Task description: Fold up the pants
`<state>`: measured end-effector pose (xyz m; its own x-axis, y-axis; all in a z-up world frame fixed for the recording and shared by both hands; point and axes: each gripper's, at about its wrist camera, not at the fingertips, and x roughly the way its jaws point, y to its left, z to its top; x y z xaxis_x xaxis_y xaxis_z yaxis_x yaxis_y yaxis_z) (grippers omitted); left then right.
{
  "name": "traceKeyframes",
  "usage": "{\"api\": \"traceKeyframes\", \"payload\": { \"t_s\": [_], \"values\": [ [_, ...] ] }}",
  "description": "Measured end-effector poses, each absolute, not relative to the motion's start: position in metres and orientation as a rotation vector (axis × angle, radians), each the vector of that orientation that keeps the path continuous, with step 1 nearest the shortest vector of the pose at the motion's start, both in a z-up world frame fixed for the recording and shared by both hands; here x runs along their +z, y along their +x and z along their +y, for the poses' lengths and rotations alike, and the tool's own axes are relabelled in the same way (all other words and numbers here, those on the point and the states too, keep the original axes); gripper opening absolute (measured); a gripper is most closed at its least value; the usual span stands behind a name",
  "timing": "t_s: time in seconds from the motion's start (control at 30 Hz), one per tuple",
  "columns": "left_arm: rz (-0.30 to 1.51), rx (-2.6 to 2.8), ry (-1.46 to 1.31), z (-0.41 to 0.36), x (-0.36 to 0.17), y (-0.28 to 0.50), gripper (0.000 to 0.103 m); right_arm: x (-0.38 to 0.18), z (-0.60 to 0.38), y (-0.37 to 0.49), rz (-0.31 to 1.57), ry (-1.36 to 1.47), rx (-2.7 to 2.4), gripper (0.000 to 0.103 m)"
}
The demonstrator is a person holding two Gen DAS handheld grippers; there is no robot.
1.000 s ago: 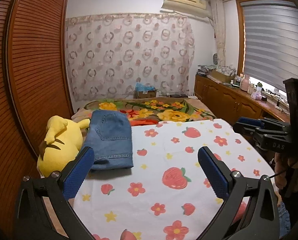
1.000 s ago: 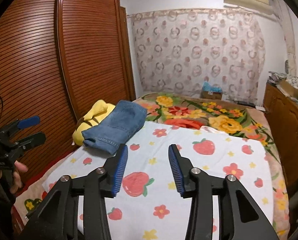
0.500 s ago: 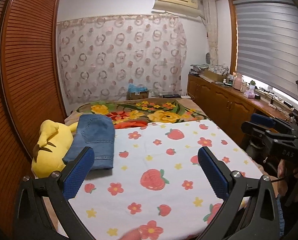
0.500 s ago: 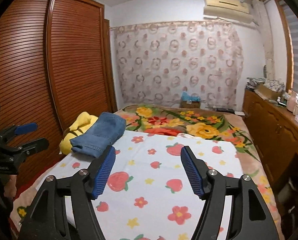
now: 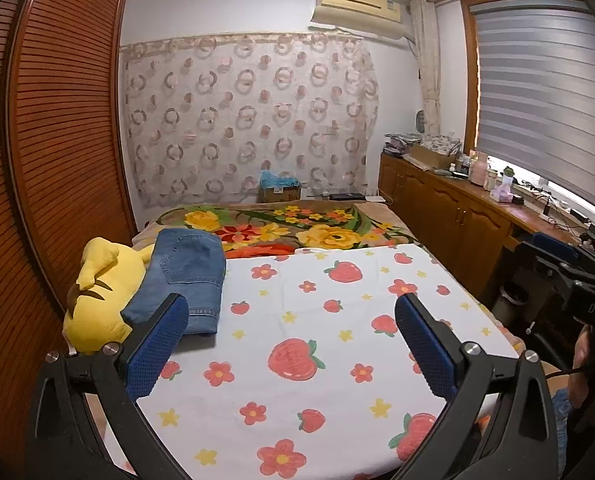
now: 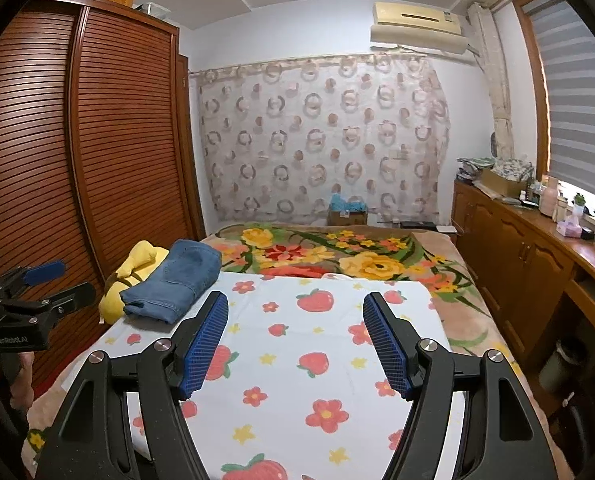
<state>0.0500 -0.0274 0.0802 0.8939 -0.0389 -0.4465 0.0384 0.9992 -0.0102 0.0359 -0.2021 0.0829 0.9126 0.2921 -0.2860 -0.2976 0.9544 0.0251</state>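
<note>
Both tools gape empty — left tool (image 5: 289,344), right tool (image 6: 297,340).

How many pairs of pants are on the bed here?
1: folded blue jeans at the bed's far left, resting partly on the yellow plush toy and the strawberry sheet. Others may lie out of view.

Home bedroom: bed (image 5: 377,236) under floral blanket, louvred wooden wardrobe (image 6: 97,152), curtained wall (image 5: 249,120), air conditioner (image 6: 417,26), window blind (image 5: 537,92), cluttered wooden sideboard (image 6: 517,248).
</note>
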Motion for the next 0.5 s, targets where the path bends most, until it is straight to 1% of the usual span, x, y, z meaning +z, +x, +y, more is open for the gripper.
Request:
{"api": "traceKeyframes", "payload": {
  "t_s": [0.5],
  "values": [
    [0.465, -0.020, -0.003, -0.015, 0.075, 0.045, 0.103, 0.081, -0.204, 0.041, 0.295, -0.009, 0.295, 0.072]
  ]
}}
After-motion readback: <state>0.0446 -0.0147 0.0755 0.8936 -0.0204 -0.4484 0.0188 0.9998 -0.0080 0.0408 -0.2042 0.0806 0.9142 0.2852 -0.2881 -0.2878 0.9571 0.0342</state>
